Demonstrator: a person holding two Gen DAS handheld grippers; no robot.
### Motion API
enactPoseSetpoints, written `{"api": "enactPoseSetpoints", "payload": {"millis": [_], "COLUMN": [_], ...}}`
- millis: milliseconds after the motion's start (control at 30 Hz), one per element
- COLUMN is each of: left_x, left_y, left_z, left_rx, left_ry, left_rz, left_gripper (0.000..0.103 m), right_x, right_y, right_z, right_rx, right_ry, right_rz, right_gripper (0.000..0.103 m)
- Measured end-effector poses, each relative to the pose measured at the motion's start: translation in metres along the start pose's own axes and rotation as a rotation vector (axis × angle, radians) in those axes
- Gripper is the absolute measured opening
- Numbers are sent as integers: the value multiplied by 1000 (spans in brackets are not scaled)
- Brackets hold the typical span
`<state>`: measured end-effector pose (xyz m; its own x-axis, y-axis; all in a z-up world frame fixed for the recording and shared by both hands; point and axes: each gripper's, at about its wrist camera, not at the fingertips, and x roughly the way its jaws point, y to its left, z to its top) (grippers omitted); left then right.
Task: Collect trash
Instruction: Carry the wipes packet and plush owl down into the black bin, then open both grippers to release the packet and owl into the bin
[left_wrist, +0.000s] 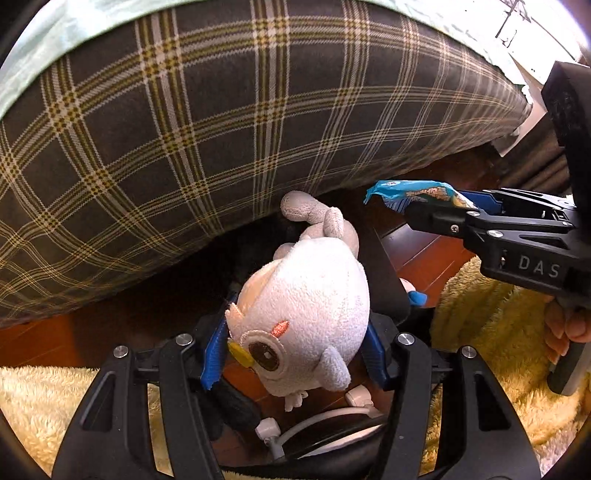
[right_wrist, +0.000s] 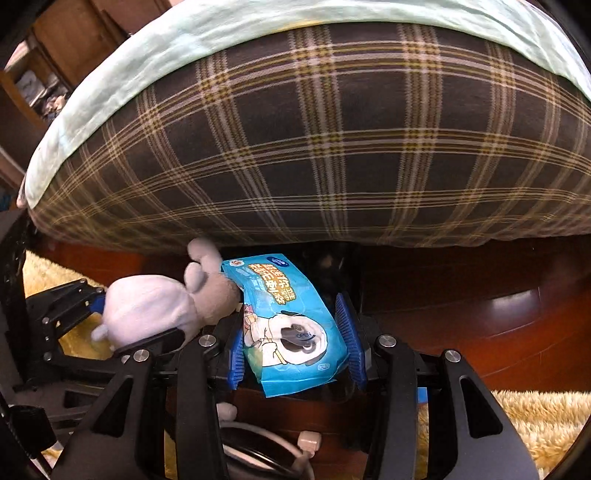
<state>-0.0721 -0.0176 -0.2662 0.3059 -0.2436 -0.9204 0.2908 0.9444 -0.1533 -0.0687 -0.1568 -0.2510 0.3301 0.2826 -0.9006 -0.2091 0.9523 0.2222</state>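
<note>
Left gripper (left_wrist: 295, 354): your jaws are clamped on one white plush toy (left_wrist: 306, 306), blue pads (left_wrist: 214, 354) pressing its head from both sides. Jaws sit about half spread, filled by the plush. Toy's grey body and limbs stick out forward, toward the plaid bedspread (left_wrist: 221, 129).

Right gripper (right_wrist: 295, 343): jaws narrow, gripping one blue wet-wipes pack (right_wrist: 291, 325) flat between the blue pads (right_wrist: 351, 339). Pack is tilted, its far end pointing up-left toward the bed edge, near end hanging past the pads. That's your trash item, and it's in the claw, off the floor.

Pose: both of your grippers angle steeply down at the gap under the bed, side by side, close together. In the left wrist view, the right gripper (left_wrist: 443, 210) comes in from the right with the pack (left_wrist: 413, 195) sticking out of its tip; your fingers (left_wrist: 569, 325) show on its handle. In the right wrist view, the left gripper (right_wrist: 110, 317) sits at the left with the plush (right_wrist: 155, 306) nearly touching the pack.

Count: two grippers, one plush, one wipes pack. Below: dark wood floor (right_wrist: 480, 314), yellow shaggy rug (left_wrist: 491, 314), white cables with plugs (left_wrist: 269, 428) on the floor, count unclear.
</note>
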Motion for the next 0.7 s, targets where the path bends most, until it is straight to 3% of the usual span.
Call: {"api": "enactPoseSetpoints", "payload": {"millis": [300, 500, 700], "left_x": [12, 16, 13], "left_y": [-7, -5, 0], "left_z": [-7, -8, -10], "left_rx": [-1, -13, -16], "left_ry": [13, 3, 2], "left_rz": [-4, -9, -2], "left_gripper": [59, 71, 75], "right_x": [8, 17, 17], "right_y": [-6, -2, -12], "right_z": [-9, 4, 10], "right_rx": [32, 46, 57], "right_ry": [-4, -2, -10], "right_rz": [2, 0, -5], "right_gripper": [48, 57, 61]}}
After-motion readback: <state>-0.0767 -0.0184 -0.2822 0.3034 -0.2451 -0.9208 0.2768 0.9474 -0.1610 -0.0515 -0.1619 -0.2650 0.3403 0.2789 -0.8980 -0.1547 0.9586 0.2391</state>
